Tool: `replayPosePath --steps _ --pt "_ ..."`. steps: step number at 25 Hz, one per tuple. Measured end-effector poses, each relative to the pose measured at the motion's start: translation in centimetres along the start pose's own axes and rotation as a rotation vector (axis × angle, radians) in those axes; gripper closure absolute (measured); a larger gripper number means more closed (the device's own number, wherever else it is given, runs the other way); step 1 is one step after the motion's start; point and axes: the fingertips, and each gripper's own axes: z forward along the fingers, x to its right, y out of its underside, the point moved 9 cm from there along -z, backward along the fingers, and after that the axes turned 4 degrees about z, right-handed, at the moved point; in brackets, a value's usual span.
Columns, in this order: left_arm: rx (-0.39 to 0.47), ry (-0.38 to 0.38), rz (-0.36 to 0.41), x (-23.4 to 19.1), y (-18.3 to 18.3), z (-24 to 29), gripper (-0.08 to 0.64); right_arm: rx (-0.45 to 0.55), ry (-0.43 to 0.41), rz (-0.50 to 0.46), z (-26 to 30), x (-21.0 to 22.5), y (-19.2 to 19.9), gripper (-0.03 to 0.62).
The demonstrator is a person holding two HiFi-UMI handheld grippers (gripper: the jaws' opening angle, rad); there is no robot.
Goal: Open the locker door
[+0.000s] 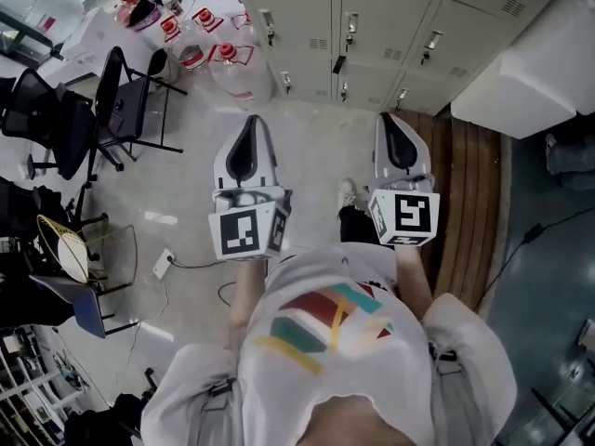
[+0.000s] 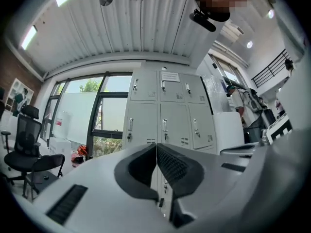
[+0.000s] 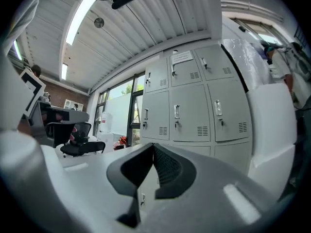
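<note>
The lockers [image 1: 372, 26] are set ahead of the left claw [image 1: 249, 124] and the right claw [image 1: 390, 119], which are held side by side above the floor [image 1: 316, 156]. A chair [image 1: 130, 96] is placed left, and bottles [image 1: 228, 68] are stood between it and the lockers.

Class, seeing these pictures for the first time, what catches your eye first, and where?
The white left claw and right claw, both shut and empty, point toward a bank of grey lockers ahead, doors closed. A black chair stands off to the left.

open floor [image 1: 311, 142] before lockers [image 1: 372, 35]
</note>
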Motion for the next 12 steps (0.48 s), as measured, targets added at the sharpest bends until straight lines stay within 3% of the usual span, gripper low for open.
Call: replayPosePath --steps 3,7,12 --pt "-0.023 -0.044 0.016 -0.2 -1.0 4.9 0.543 -0.006 -0.069 0.006 5.1 2.2 -1.2 0.588" --pt "0.019 -0.053 0.048 -0.2 -1.8 10.6 0.543 -0.003 -0.132 -0.027 10.6 4.4 -2.9 0.588" --pt "-0.034 -0.082 0.031 -0.1 -1.4 15.5 0.543 -0.040 -0.197 -0.009 14.7 6.3 -2.9 0.588"
